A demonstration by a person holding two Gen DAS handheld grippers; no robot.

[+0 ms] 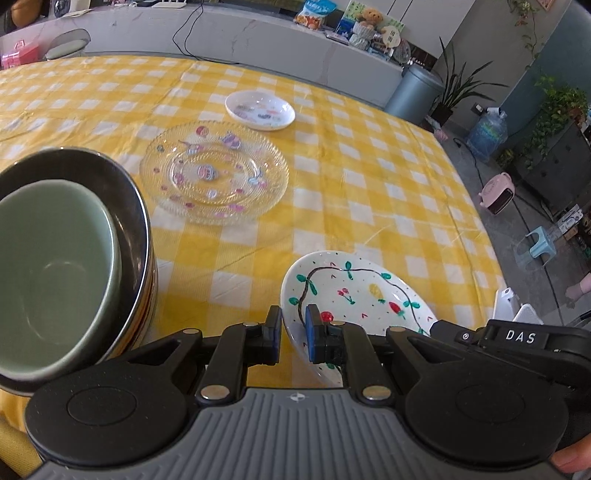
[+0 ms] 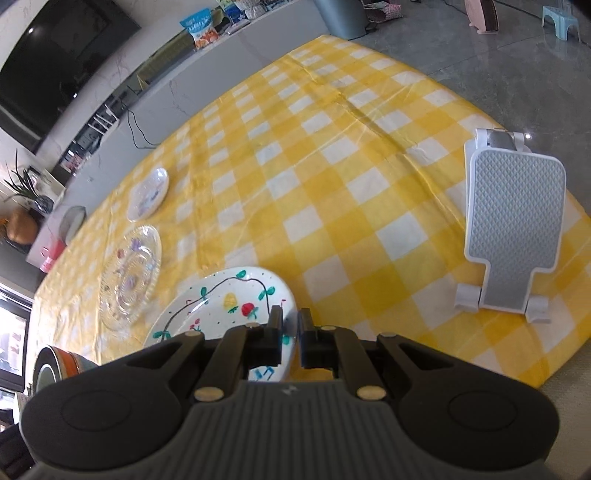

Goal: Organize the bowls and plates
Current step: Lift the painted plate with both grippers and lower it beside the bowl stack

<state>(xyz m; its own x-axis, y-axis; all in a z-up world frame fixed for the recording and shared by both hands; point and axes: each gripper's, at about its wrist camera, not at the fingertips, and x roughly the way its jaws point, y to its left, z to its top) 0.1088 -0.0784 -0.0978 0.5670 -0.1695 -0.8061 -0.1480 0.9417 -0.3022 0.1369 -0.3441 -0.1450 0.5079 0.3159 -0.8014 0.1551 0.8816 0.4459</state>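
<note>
Checked cloth point(image 1: 369, 206), both grippers (L point(image 1: 293, 334), R point(image 2: 290, 338)) pinch painted plate point(image 1: 354, 291) rim, near edge hidden.

A home living-dining room: yellow checked tablecloth point(image 1: 369, 192), wall television point(image 2: 55, 59), teddy bear point(image 1: 371, 16) on the counter, potted plants point(image 1: 458, 88).

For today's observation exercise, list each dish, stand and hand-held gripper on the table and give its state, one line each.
Painted plate: tilted, rim gripped on both sides.
Left hand-held gripper: shut on painted plate's rim.
Right hand-held gripper: shut on painted plate's rim.
Glass plate: flat, empty.
Small white plate: flat, empty.
Green bowl: upright, empty, nested in the stack.
Bowl stack: upright, beside the painted plate.
Phone stand: propped up, empty.
</note>
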